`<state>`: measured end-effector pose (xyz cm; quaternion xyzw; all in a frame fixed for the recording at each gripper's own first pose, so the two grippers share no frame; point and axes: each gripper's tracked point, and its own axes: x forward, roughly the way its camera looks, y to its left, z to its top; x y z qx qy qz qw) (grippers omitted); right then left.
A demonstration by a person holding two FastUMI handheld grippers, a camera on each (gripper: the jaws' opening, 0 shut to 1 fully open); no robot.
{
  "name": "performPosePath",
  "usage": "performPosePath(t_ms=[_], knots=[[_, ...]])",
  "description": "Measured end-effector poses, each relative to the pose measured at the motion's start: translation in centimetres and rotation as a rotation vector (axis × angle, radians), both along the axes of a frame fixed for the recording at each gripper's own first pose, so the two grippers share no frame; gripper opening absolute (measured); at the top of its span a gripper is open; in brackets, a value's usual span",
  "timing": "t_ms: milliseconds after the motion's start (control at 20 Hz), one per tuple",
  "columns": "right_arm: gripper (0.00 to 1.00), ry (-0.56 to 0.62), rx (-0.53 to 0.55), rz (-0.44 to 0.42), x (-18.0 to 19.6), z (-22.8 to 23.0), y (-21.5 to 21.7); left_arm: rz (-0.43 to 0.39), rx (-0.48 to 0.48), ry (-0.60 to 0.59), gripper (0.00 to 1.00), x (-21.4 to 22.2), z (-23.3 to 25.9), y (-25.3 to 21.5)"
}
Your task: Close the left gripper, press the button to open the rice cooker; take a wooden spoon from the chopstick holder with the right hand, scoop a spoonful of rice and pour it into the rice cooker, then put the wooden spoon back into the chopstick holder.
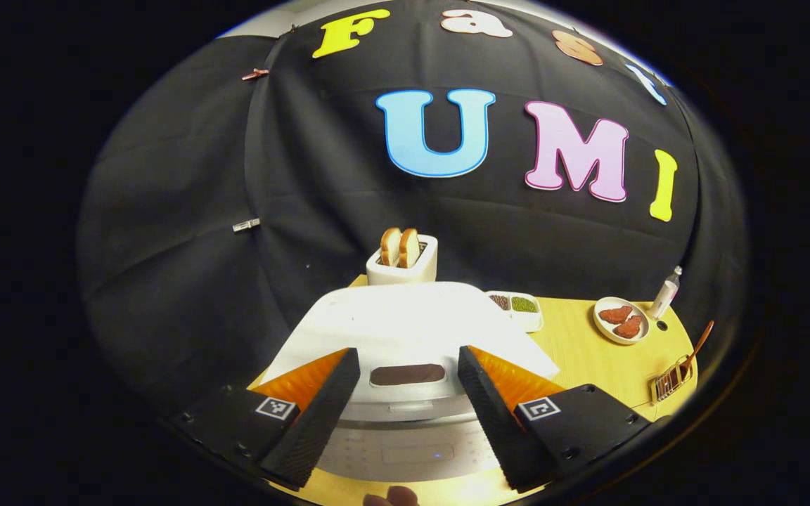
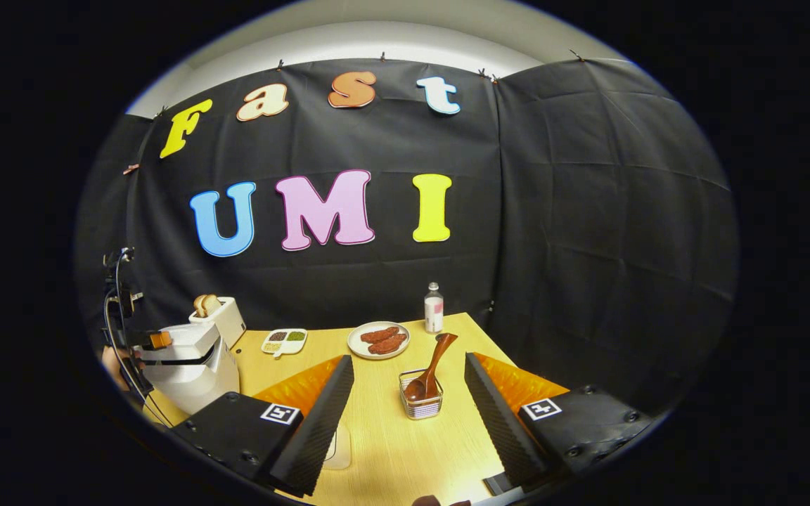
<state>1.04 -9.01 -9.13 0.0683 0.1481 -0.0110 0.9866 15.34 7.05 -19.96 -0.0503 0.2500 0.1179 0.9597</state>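
The white rice cooker [image 1: 405, 320] sits right in front of my left gripper [image 1: 408, 355], lid down. My left gripper is open, and its fingers flank the dark oval button [image 1: 407, 374] on the cooker's front without touching it. In the right gripper view the cooker [image 2: 190, 365] stands at the far left. A clear chopstick holder [image 2: 421, 404] holds the wooden spoon [image 2: 434, 362], bowl down and handle leaning right. My right gripper [image 2: 410, 360] is open just short of the holder, nothing between its fingers. A divided dish of grains [image 2: 284, 341] lies behind.
A toaster with bread [image 1: 402, 260] stands behind the cooker. A plate of meat [image 2: 378, 339] and a small bottle [image 2: 434, 308] sit at the back of the wooden table [image 2: 405, 450]. A flat white object [image 2: 340, 448] lies under my right gripper's left finger. A hand [image 2: 113, 365] shows beside the cooker.
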Motion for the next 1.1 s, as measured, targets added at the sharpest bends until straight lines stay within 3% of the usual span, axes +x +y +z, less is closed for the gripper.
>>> performPosePath(t_ms=[750,1100], knots=[[0.98,-0.032,0.003,0.022,-0.2,0.8,-1.0,0.038,0.012,0.051,1.00,-2.1,-3.8,-1.2],[0.98,-0.059,0.003,0.077,1.5,1.5,1.8,-0.023,0.074,0.057,1.00,-1.7,-3.1,-1.5]])
